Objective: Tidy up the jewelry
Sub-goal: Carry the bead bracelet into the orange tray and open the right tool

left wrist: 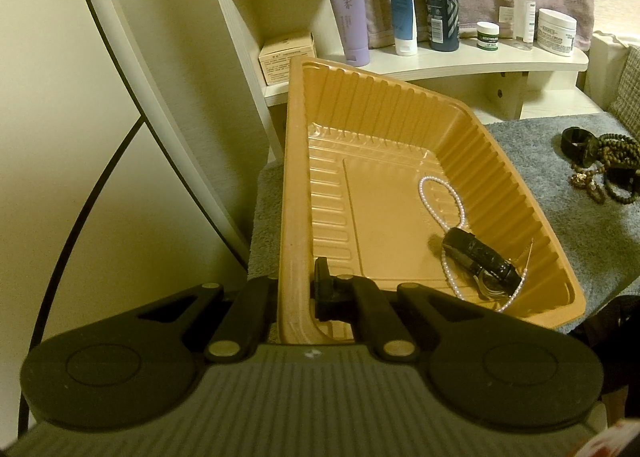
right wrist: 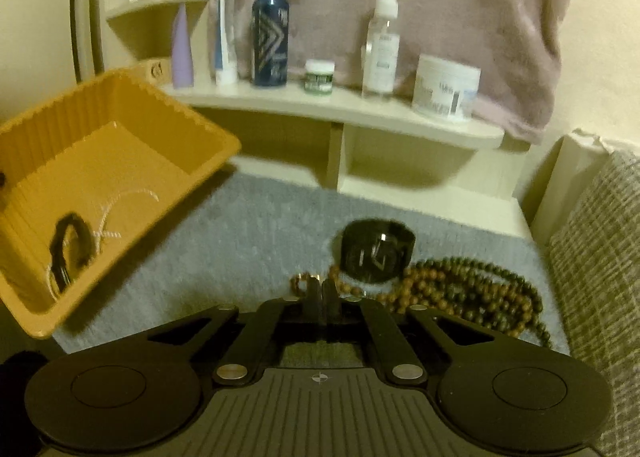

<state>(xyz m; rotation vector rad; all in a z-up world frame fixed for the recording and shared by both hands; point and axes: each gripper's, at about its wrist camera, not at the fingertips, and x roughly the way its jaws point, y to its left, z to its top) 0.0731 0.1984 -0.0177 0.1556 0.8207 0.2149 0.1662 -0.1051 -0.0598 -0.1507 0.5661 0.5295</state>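
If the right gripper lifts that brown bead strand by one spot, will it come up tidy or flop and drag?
Probably floppy: the brown bead strand lies in loose overlapping loops on the grey mat, so most would hang and trail. It may tug the black watch, which rests against the pile. The right gripper looks closed at the strand's end, though whether it holds beads is unclear.

Dim yellowish light, fisheye-bent edges, right view motion-blurred.

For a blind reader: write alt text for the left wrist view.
The left gripper clamps the rim of a tilted orange tray holding a pearl strand and a black watch. More beads lie on the grey mat.
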